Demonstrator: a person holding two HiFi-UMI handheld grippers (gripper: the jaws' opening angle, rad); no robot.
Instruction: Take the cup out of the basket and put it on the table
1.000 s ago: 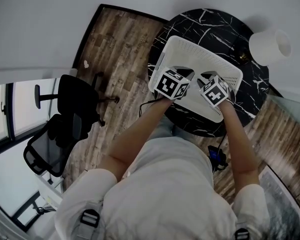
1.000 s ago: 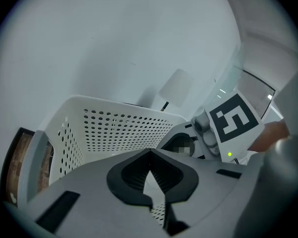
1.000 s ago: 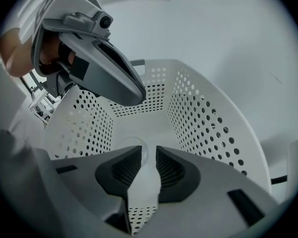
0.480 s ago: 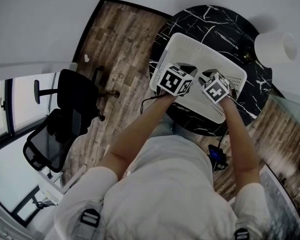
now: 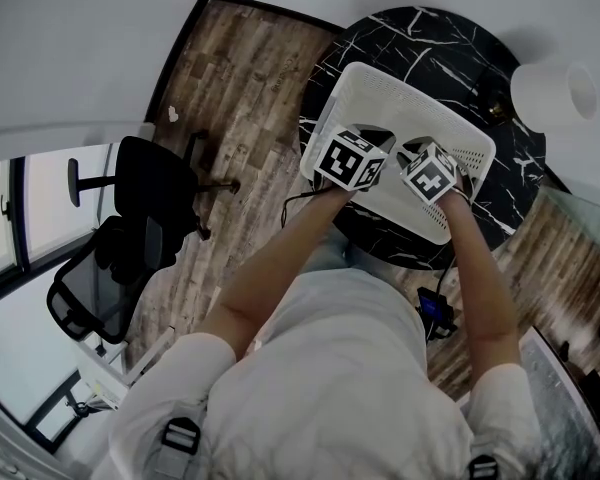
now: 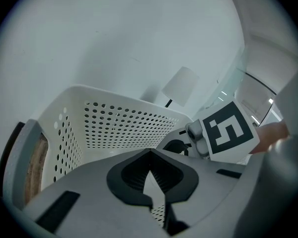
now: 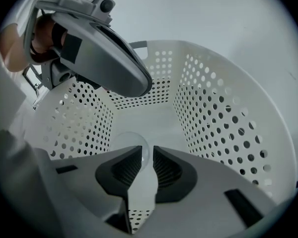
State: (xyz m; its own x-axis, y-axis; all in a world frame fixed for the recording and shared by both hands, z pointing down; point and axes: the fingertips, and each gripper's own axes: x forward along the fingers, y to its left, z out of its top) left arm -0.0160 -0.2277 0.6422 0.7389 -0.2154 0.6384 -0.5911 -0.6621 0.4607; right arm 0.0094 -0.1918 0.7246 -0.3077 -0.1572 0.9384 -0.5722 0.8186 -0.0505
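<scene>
A white perforated basket (image 5: pixel 420 93) stands on the round black marble table (image 5: pixel 430 38), and both grippers reach into it. In the right gripper view, a clear cup (image 7: pixel 128 143) lies low in the basket (image 7: pixel 218 113) by its left wall. My right gripper (image 7: pixel 146 155) has its jaws shut on the cup's thin wall. The cup is hidden in the head view, under the right gripper (image 5: pixel 412 153). My left gripper (image 6: pixel 149 158) hovers inside the basket (image 6: pixel 114 123) with its jaws together and nothing between them. In the head view the left gripper (image 5: pixel 375 140) sits just left of the right one.
A white lamp shade (image 5: pixel 545 90) stands at the table's far right edge, behind the basket. Black office chairs (image 5: pixel 140 198) are on the wooden floor (image 5: pixel 230 78) to the left. A dark cable hangs off the table's near edge.
Both grippers stay inside the basket, almost where they were. The head view has shifted slightly, so the basket and table sit a little farther right.
</scene>
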